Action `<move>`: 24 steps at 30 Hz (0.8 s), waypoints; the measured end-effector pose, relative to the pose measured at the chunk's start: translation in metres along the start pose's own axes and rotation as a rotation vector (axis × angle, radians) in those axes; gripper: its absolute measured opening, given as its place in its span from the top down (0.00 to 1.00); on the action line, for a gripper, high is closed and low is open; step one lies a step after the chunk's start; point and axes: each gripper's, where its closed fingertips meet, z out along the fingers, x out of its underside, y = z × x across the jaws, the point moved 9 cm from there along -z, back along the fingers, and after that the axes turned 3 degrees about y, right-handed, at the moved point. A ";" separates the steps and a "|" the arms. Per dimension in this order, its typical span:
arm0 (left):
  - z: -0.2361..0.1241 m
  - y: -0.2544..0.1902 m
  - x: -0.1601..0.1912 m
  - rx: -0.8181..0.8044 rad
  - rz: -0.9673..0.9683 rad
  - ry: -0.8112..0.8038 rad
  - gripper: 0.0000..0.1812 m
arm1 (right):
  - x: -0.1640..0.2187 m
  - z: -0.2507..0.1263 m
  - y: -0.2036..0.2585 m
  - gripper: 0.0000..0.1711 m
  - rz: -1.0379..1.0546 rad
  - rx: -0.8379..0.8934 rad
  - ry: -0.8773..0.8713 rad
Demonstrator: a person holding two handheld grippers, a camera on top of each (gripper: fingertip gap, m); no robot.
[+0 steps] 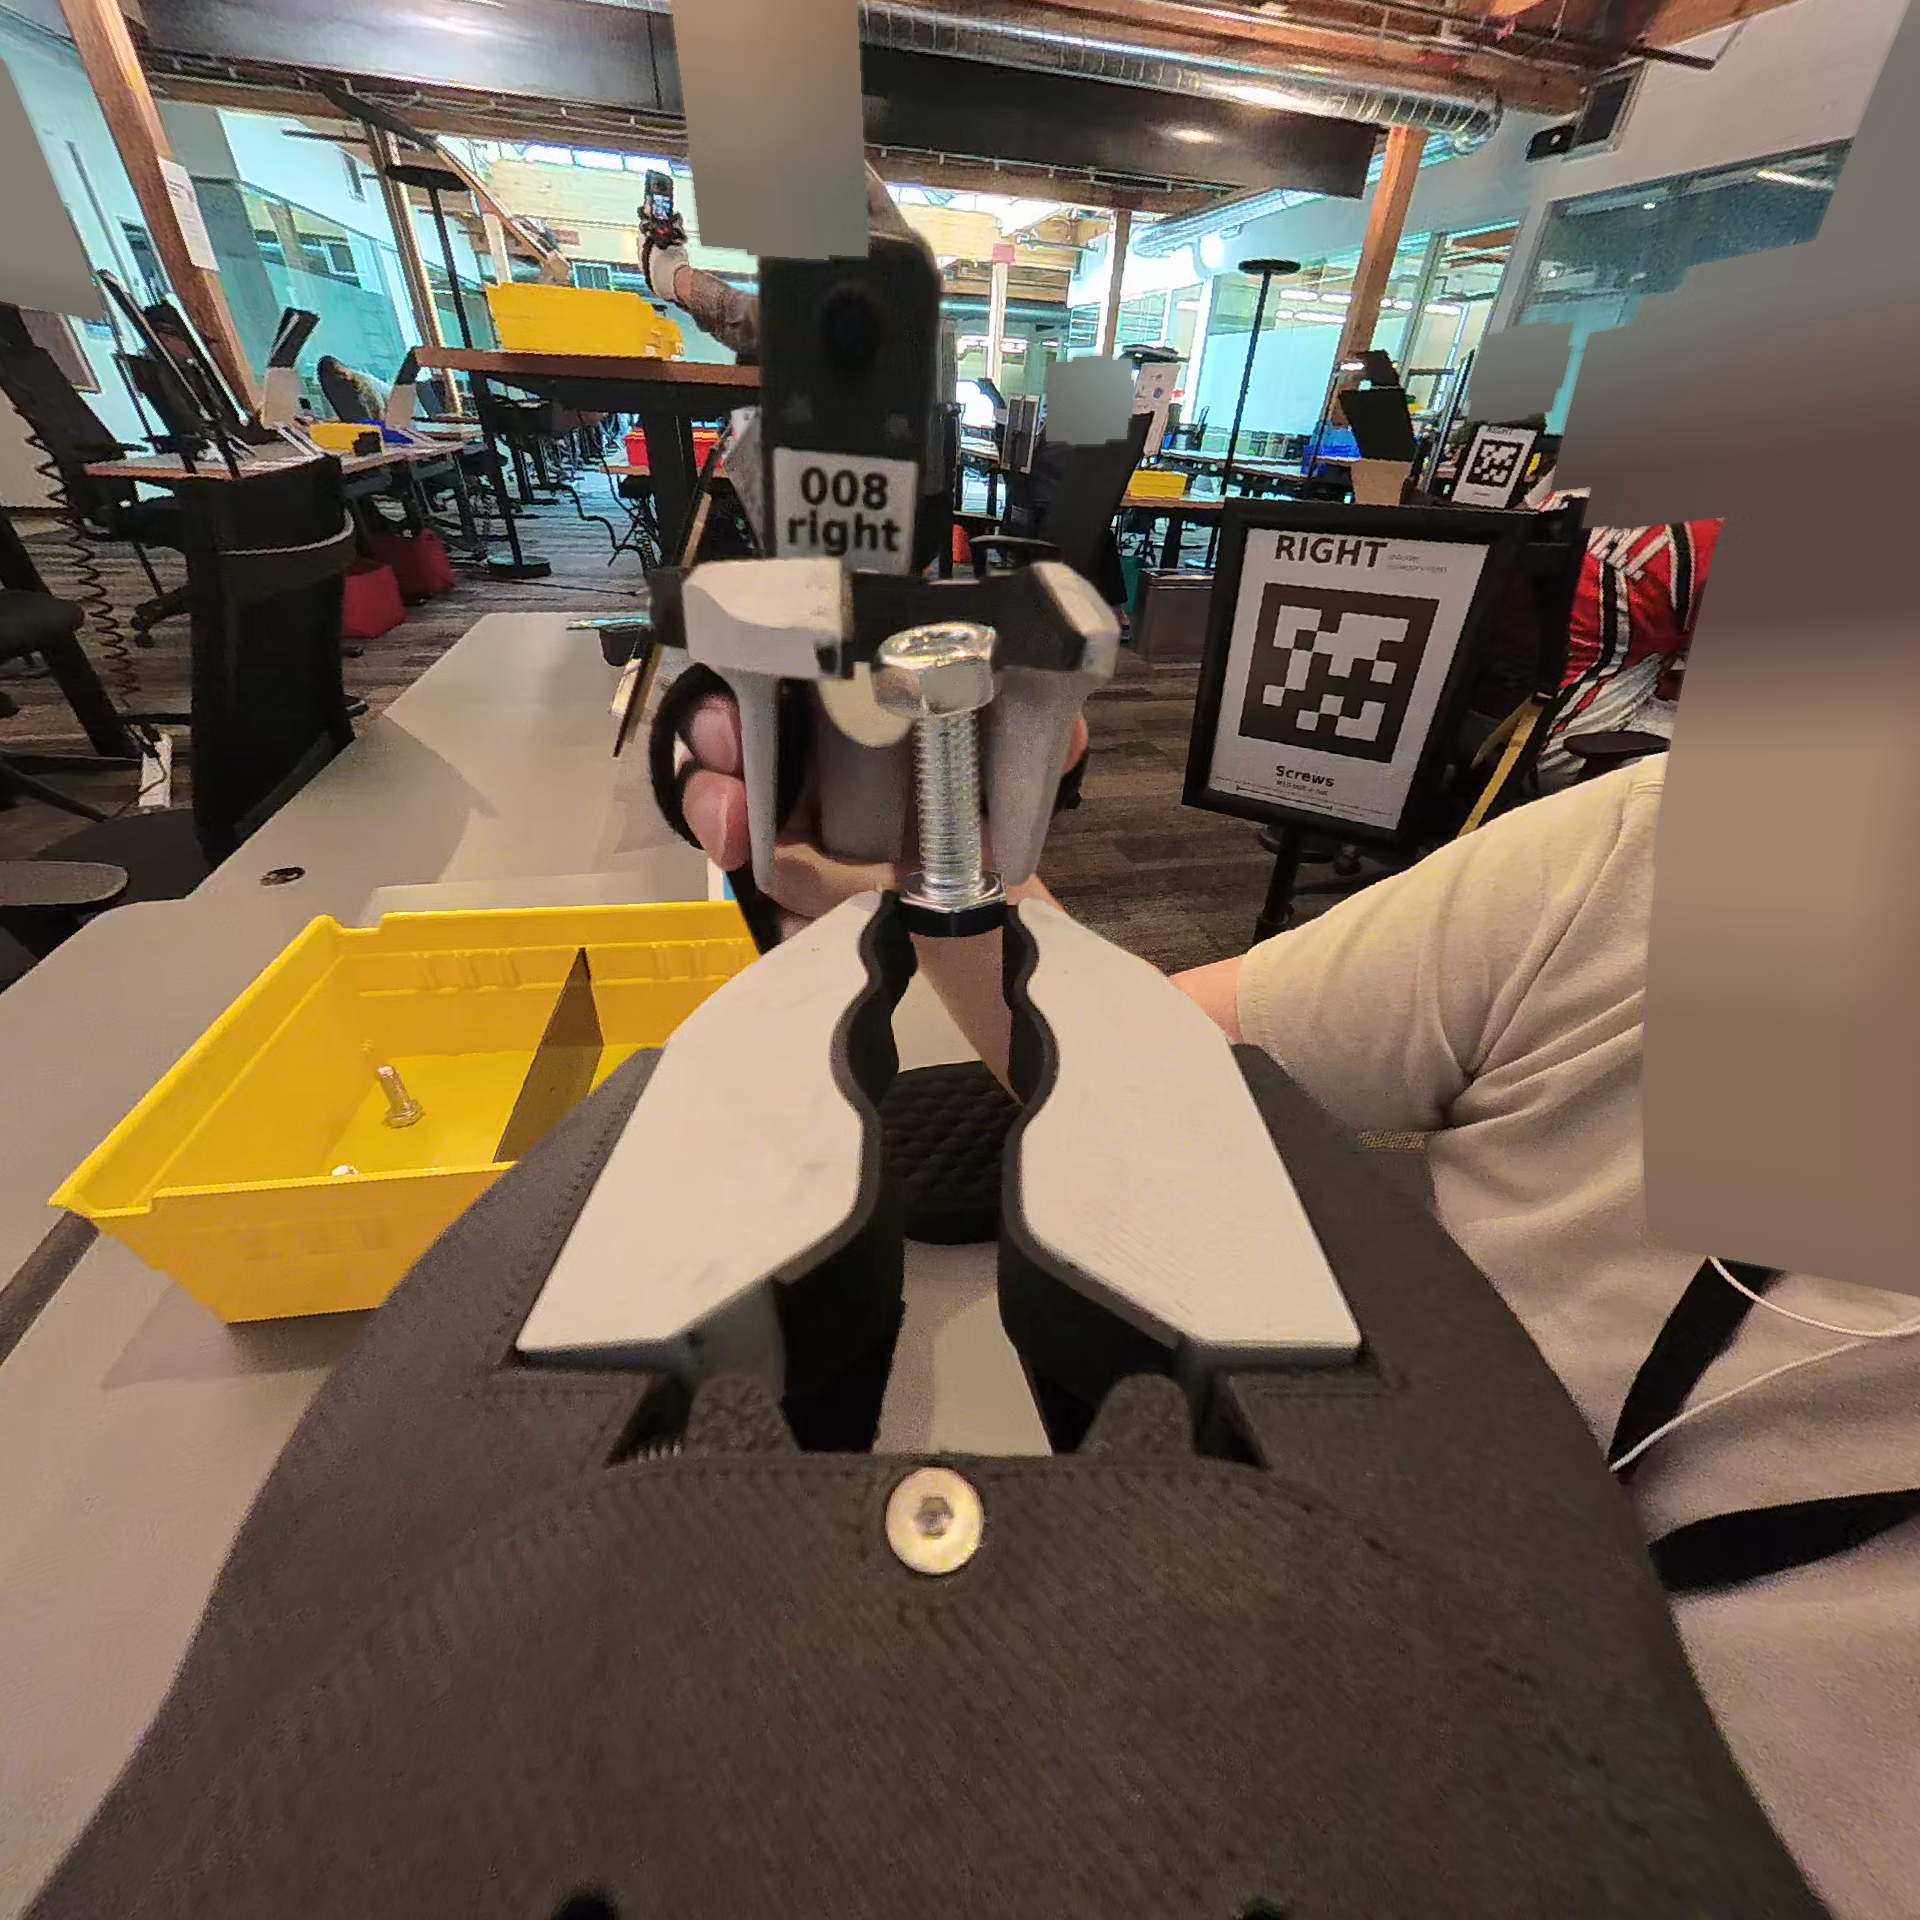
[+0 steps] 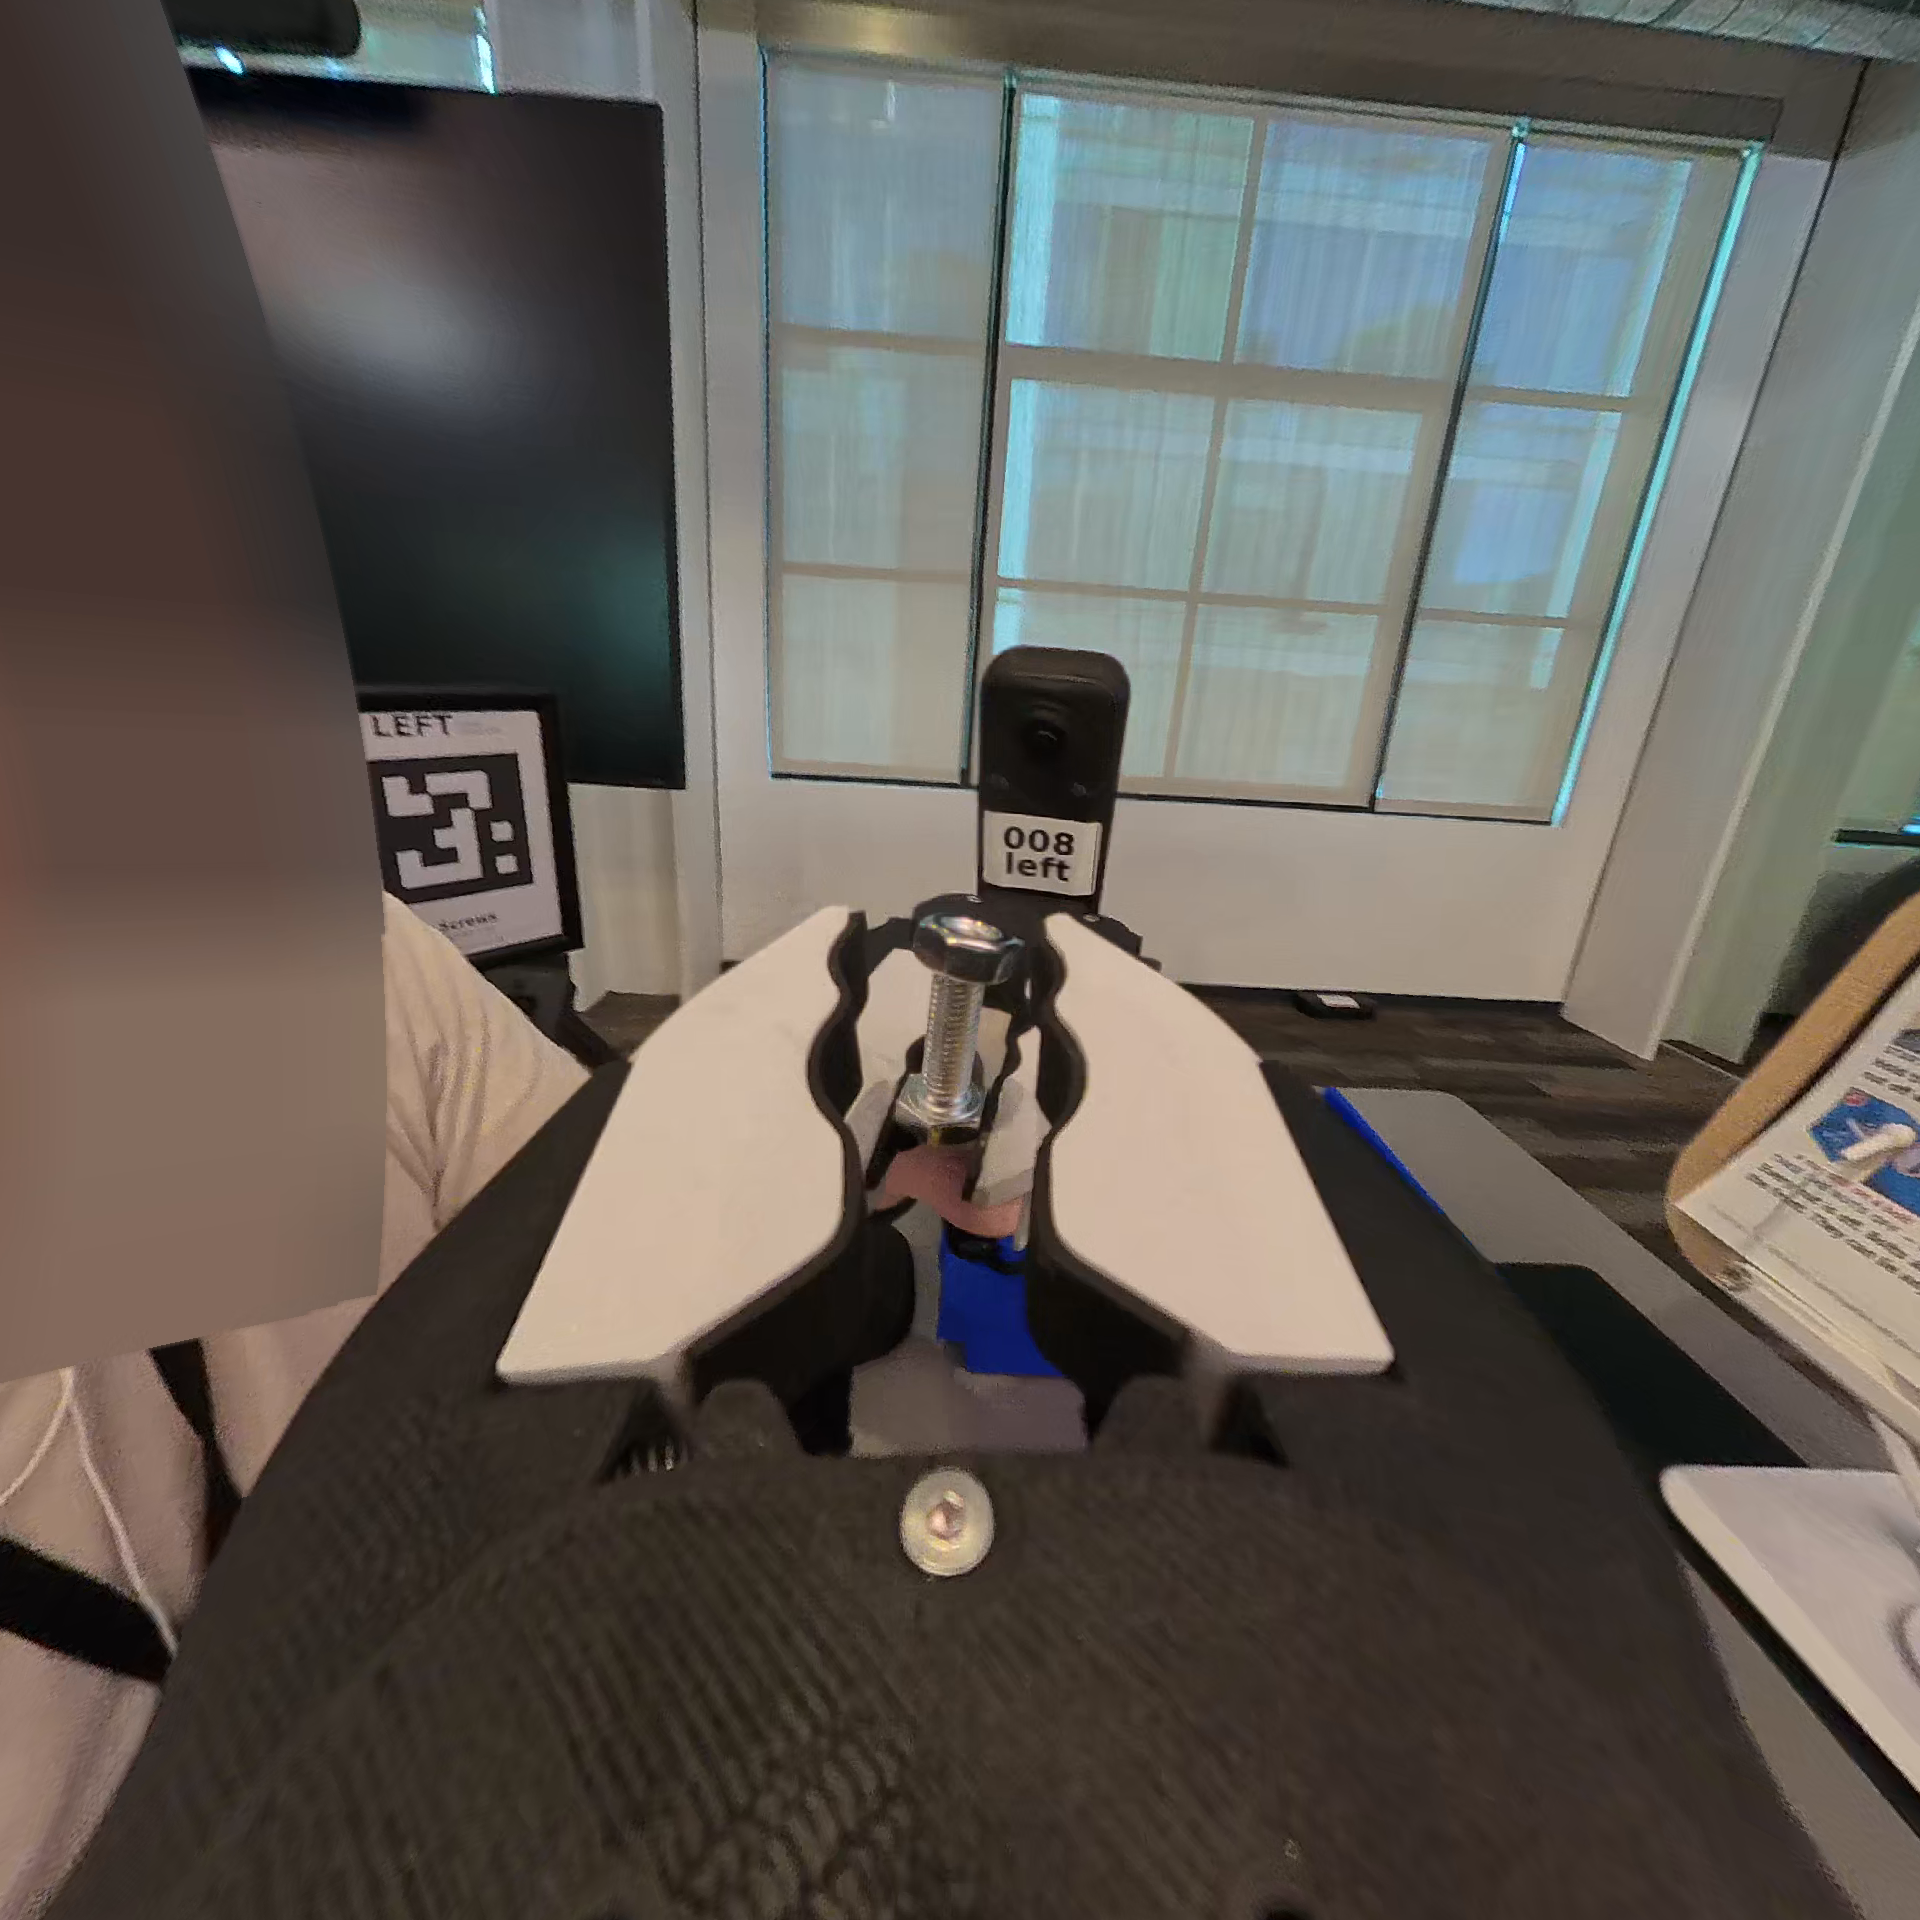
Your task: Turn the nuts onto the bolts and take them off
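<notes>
A silver hex bolt (image 1: 943, 790) stands upright between my two grippers, head on top. My left gripper (image 1: 951, 923) is shut on the nut (image 1: 951, 894) at the low end of the thread. My right gripper (image 1: 932, 657) faces it and is shut on the bolt head (image 1: 935, 670). In the right wrist view my right gripper (image 2: 966, 940) clamps the bolt head (image 2: 966, 948). The shaft (image 2: 948, 1039) runs down to the nut (image 2: 938, 1107), held by the left gripper (image 2: 940, 1127) just beyond. Both are held in the air above the table.
A yellow bin (image 1: 208, 1174) sits on the grey table at lower left, with a loose bolt (image 1: 400, 1096) inside. A framed marker sign (image 1: 1340, 665) stands to the right, another framed marker sign (image 2: 457, 821) to the left. A person's sleeve (image 1: 1455, 997) is close by. A printed booklet (image 2: 1818, 1164) lies at right. The grippers' ends are close to 5 centimetres from one another.
</notes>
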 end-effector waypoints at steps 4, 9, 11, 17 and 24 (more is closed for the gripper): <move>0.001 -0.001 0.001 -0.005 0.005 0.012 0.90 | 0.000 0.002 0.001 0.83 0.024 0.027 0.030; 0.002 -0.001 0.001 0.004 0.003 0.024 0.91 | -0.001 0.001 0.000 0.88 0.047 -0.017 0.004; 0.004 -0.001 0.003 0.006 0.002 0.042 0.91 | -0.006 -0.006 -0.002 0.88 0.082 -0.072 -0.111; 0.000 -0.003 0.000 -0.004 0.001 0.046 0.91 | 0.010 -0.092 -0.030 0.88 -0.067 0.141 0.404; -0.013 -0.002 -0.005 -0.041 0.016 0.036 0.91 | 0.105 -0.207 -0.061 0.88 0.168 0.419 1.017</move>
